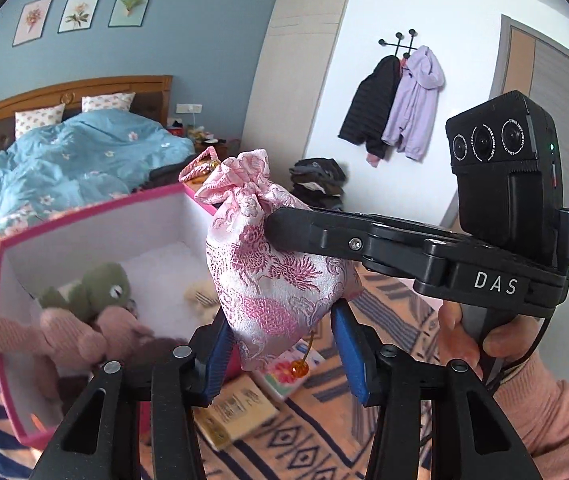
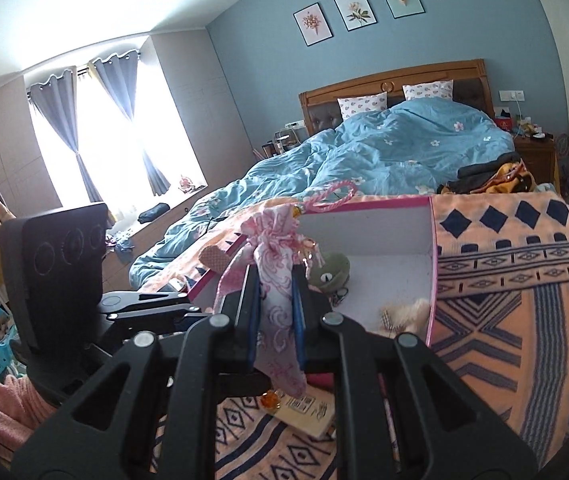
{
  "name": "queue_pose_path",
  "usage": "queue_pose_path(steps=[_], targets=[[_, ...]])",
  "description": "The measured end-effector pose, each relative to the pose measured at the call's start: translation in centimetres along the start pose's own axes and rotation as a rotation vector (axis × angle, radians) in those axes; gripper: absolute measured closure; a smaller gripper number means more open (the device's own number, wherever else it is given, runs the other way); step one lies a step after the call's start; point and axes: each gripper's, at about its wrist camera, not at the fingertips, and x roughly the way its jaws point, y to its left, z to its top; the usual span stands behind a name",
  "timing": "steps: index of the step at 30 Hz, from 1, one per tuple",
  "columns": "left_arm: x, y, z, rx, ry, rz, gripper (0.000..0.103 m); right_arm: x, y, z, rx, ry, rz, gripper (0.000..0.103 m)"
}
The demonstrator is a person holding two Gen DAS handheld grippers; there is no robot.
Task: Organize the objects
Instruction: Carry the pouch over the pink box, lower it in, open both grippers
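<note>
Pinching the pink brocade pouch flat between its blue pads, the right gripper has its fingers clamped hard on the fabric, probably so the bag hangs by its side and can't swing off. From the other camera the left gripper sits under the pouch with its blue pads either side of the bottom; they look narrowed around it, though I can't tell if they really squeeze or just cradle the sag. Guessing two grips keep a floppy bag steady on its way to the box. The cloth is shiny woven satin with raised pink florals, gathered at the neck by a twisted cord loop, and an orange bead dangles below. Just beyond to the left is the pink-edged box, white inside, already holding a green plush and a knitted pink toy. Everything sits on an orange patterned blanket, booklets lying near.
</note>
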Motion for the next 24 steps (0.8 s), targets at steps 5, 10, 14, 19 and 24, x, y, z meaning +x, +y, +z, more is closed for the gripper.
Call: queue_pose_path(steps=[5,10,14,19,24], targets=[[0.6,0.8,1.2,0.008,0.000,0.038,0.054,1.8,-1.1,1.4,0.001,0.009,-0.010,0.087],[2.0,2.1,2.1,0.005,0.017,0.074,0.054,3.7,-2.6,2.1,0.019,0.023,-0.028,0.087],[3.7,3.5,2.5,-0.017,0.051,0.089,0.054,5.3,-3.7,2.3,0.032,0.041,-0.053,0.087],[5.5,5.0,2.7,-0.053,0.092,0.101,0.054,7.4,-5.2,2.2,0.053,0.079,-0.081,0.087],[7.2,6.0,2.9,-0.080,0.129,0.116,0.054,8.9,-6.5,2.1,0.069,0.104,-0.106,0.086]])
